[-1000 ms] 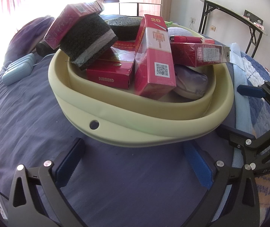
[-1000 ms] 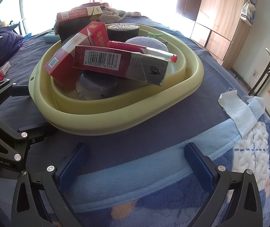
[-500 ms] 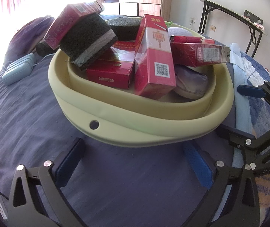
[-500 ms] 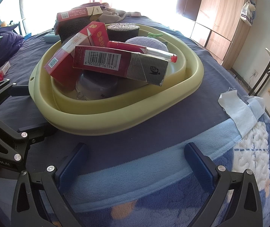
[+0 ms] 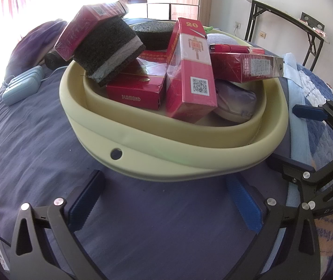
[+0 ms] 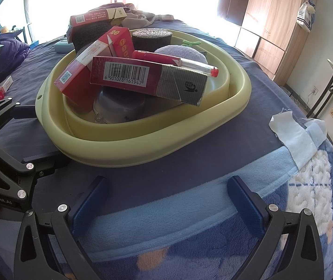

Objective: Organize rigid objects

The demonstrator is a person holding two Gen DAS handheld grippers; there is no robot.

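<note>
- Bedroom setting: a bed [image 5: 38, 163] under a dark blue blanket carries everything, with a wooden wardrobe [image 6: 271, 23] against the wall and a folding table [image 5: 290, 21] off to the side.
- A pale yellow-green basin [image 5: 166, 161] sits on the bed, heaped with rigid things.
- Inside it, a red carton marked "20" [image 5: 189, 74] stands tilted, its QR code facing the left wrist camera.
- Just beside it lies a red box printed "DIAMOND" [image 5: 136, 91], flat and lower in the basin.
- A dark sponge block [image 5: 110, 49] leans over the basin's rim, with another red box [image 5: 84, 25] resting on top of it.
- A round black sponge disc [image 6: 151, 38] stands toward the basin's far side.
- A long red carton with a barcode [image 6: 147, 79] lies across the pile, and a red pen-like tube [image 6: 175, 61] rests along its upper edge.
- A lavender rounded item [image 6: 180, 53] shows behind that carton; what it is I cannot tell.
- A pale blue case [image 5: 22, 86] lies on the blanket, apart from the basin.
- Left tongs [image 5: 166, 200] hover low over the blanket just in front of the basin, spread wide and holding nothing.
- Right tongs [image 6: 168, 200] sit spread wide as well, empty, near the basin's other side above the light blue stripe of the blanket.
</note>
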